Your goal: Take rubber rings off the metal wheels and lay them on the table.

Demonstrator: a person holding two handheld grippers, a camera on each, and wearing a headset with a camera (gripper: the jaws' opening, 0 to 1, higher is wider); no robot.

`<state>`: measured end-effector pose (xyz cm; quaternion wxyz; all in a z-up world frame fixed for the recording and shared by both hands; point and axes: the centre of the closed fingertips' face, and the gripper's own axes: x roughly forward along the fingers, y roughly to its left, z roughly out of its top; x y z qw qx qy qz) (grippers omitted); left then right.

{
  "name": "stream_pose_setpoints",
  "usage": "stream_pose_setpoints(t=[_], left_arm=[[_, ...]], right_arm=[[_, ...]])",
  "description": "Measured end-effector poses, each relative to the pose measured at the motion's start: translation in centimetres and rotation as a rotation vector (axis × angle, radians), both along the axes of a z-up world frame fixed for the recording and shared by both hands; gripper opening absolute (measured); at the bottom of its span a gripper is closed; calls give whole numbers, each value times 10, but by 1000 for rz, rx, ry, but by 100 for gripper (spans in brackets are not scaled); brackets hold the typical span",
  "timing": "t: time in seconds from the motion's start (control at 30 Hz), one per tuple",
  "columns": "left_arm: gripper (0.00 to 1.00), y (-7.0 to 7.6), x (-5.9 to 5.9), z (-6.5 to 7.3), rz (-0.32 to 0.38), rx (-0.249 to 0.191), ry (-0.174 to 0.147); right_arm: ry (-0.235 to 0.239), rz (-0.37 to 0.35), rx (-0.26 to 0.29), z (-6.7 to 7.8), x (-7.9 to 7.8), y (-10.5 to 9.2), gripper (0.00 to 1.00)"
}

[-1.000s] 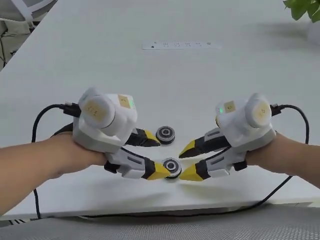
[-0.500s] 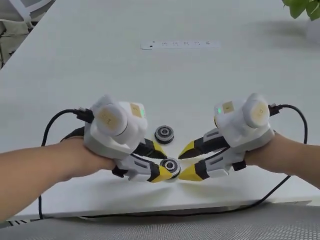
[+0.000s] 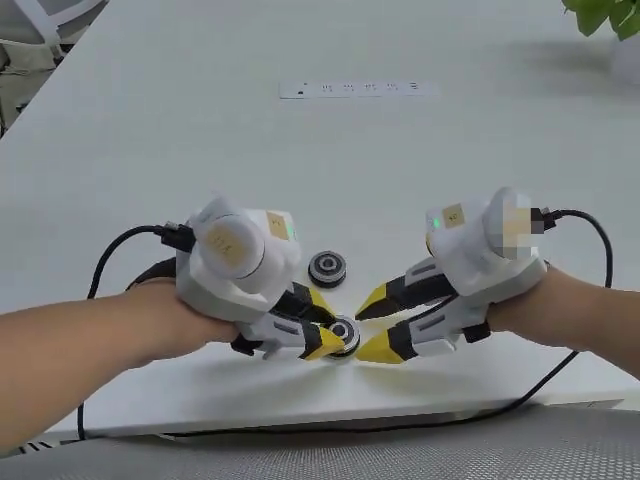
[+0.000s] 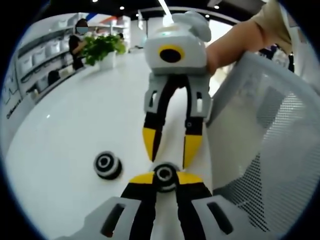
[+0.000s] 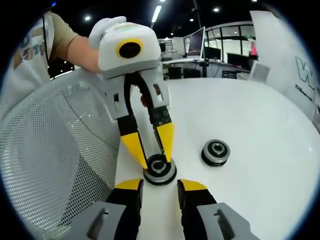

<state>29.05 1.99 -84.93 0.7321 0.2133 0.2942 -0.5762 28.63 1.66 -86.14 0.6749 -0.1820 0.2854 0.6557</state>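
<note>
Two small metal wheels with black rubber rings lie near the table's front edge. The nearer wheel [image 3: 344, 333] [image 4: 166, 176] [image 5: 160, 170] sits between the yellow tips of my left gripper [image 3: 330, 328] [image 4: 166, 179] [image 5: 150, 145], which is shut on it from the left. My right gripper [image 3: 370, 322] [image 5: 161, 186] [image 4: 170, 148] faces it from the right, open, with its tips just short of the wheel. The second wheel [image 3: 328, 268] [image 4: 107, 165] [image 5: 216, 152] lies free a little farther back.
A white power strip [image 3: 358, 90] lies far back on the white table [image 3: 450, 150], and a green plant [image 3: 605, 15] stands at the back right. Black cables [image 3: 560, 375] trail off both grippers over the front edge. A grey mesh chair [image 5: 55, 165] is close behind the edge.
My left gripper has shifted right towards the near wheel, and its jaws have gone from wide apart to shut on it. The right gripper has hardly moved.
</note>
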Motion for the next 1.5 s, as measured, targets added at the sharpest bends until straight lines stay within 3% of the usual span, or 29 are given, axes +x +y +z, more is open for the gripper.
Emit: stream_pose_setpoints(t=[0.1,0.3,0.77,1.5], left_arm=[[14,0,0,0,-9,10,-28],[14,0,-1,-1,-7,17,-54],[13,0,0,-1,12,4,-58],[13,0,0,-1,13,1,-70]], right_arm=[[6,-5,3,0,-1,1,28],[8,-2,1,-1,-2,4,28],[41,-41,24,-2,1,6,27],[23,-36,1,-4,-1,0,18]])
